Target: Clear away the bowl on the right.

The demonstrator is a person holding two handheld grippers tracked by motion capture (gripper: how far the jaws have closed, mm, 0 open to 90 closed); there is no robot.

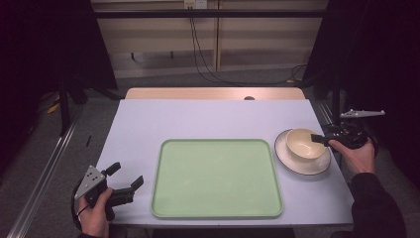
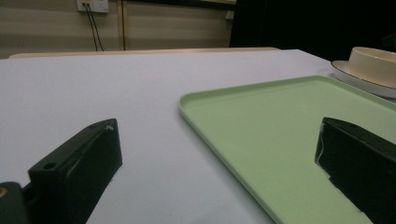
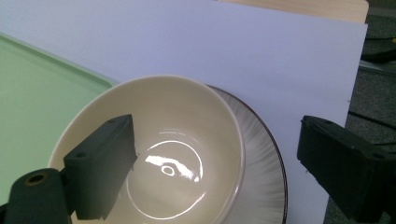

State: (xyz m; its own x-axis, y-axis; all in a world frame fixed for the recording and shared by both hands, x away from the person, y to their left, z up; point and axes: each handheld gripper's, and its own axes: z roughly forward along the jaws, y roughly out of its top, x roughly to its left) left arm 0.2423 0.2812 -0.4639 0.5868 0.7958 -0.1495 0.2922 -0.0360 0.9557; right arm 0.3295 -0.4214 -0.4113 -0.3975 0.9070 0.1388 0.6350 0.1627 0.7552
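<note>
The bowl (image 1: 303, 143) sits in the plate (image 1: 302, 166) at the right side of the table (image 1: 213, 116), just beside the right edge of the tray (image 1: 216, 177). It is cream, glazed and empty; the right claw view shows glare on its bare bottom. Judge it rigid, breakable and slick, moderately heavy for its size. Take it by the rim wall, one jaw inside and one outside, and squeeze gently, since a glazed wall may slip or chip.

Your right claw (image 1: 317, 138) is open and straddles the near wall of the bowl: one jaw hangs inside the bowl, the other stands outside, over the plate's edge. Whether either jaw touches the wall cannot be told. Nothing is gripped yet.

The plate is pale with a dark rim and carries nothing but the bowl. It lies loose under the bowl and could shift or lift with it.

The tray is green, shallow, lipped and empty, at the table's centre front.

Your left claw (image 1: 125, 178) is open and holds nothing, low at the table's front left corner, just beside the tray's left edge.
</note>
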